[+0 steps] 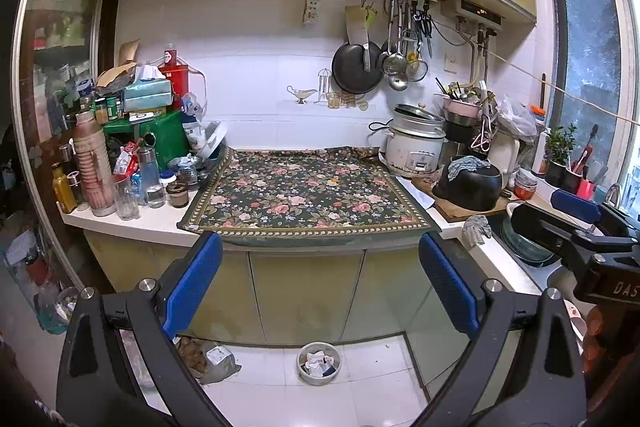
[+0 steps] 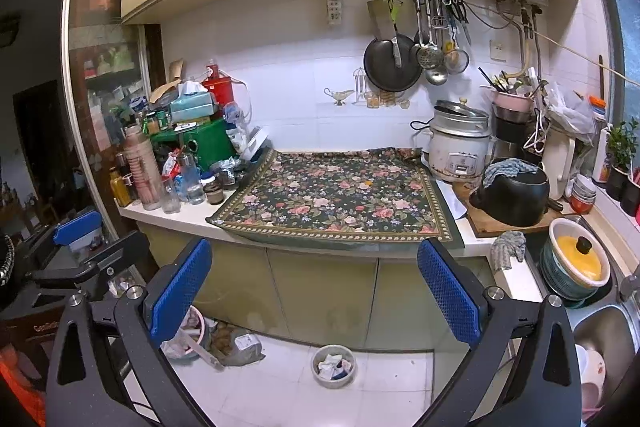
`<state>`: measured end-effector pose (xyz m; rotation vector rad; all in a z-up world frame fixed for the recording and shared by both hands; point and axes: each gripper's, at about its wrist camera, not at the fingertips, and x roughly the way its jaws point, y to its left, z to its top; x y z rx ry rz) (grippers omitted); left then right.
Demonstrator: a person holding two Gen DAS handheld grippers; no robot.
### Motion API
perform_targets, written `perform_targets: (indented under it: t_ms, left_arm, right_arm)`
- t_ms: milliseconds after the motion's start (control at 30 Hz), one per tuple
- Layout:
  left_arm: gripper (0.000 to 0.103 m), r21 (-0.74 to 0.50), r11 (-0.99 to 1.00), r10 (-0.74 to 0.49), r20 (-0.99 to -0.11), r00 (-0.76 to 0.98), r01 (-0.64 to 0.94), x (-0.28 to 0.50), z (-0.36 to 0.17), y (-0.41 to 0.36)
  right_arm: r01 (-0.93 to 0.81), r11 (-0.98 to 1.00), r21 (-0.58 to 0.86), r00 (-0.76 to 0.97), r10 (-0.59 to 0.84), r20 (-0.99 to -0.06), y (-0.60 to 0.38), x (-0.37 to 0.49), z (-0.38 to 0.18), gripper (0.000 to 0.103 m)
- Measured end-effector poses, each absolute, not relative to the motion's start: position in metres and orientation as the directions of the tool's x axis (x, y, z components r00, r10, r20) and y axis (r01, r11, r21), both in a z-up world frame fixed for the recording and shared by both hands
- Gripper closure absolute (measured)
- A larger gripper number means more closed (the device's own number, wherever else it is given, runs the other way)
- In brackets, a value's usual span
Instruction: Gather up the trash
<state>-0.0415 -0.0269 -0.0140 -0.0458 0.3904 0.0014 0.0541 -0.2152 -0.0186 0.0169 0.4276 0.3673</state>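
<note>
- Counter under a floral cloth, clutter at both ends.
- Left gripper and right gripper: jaws wide, nothing held, facing the cabinet fronts.
- Trash bin on the floor tiles below, holding crumpled scraps.
- Scraps look light and soft; pinch a raised fold. Small orange bit on the cloth: too small to identify.
</note>
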Motion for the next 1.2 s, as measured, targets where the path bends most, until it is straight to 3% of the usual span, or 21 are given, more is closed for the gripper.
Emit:
perform_targets:
  t_ms: [1200]
  left_arm:
    - [0.004, -0.077, 0.997, -0.039, -0.377, 0.925, 0.01, -0.026, -0.015, -0.027]
  right_arm:
    - [-0.323, 0.938, 0.124, 0.829, 0.344, -0.441, -0.224, 0.071, -0.02, 0.001]
